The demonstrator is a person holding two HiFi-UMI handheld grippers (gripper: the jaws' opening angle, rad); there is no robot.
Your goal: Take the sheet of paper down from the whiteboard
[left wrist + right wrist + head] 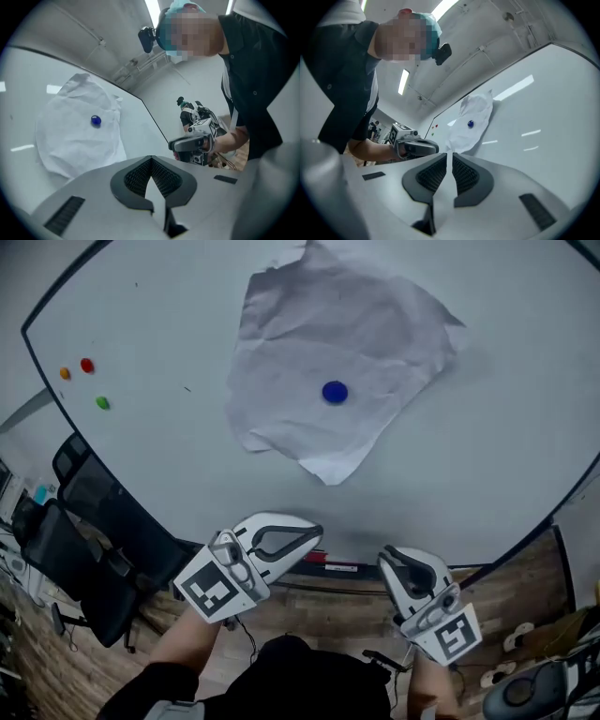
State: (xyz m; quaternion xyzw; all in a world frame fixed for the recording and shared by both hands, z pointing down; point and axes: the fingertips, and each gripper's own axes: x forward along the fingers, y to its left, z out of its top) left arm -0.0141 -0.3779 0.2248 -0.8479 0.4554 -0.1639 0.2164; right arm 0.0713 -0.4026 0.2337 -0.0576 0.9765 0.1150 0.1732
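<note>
A crumpled white sheet of paper (pixel 309 343) hangs on the whiteboard (pixel 506 427), pinned by a round blue magnet (pixel 335 392). My left gripper (pixel 311 538) is below the sheet, near the board's lower edge, shut and empty. My right gripper (pixel 389 561) is beside it to the right, also shut with nothing between its jaws. In the left gripper view the paper (pixel 70 140) and the magnet (pixel 95 121) lie ahead to the left, and the right gripper (pixel 180 144) shows beyond. In the right gripper view the paper (pixel 477 108) is far ahead, apart from the jaws.
Red (pixel 86 365), orange (pixel 65 374) and green (pixel 102 403) magnets sit at the board's left. A black office chair (pixel 84 540) stands at the lower left. The board's tray (pixel 323 563) carries a red-ended item. Cables and gear lie on the wood floor (pixel 525 634).
</note>
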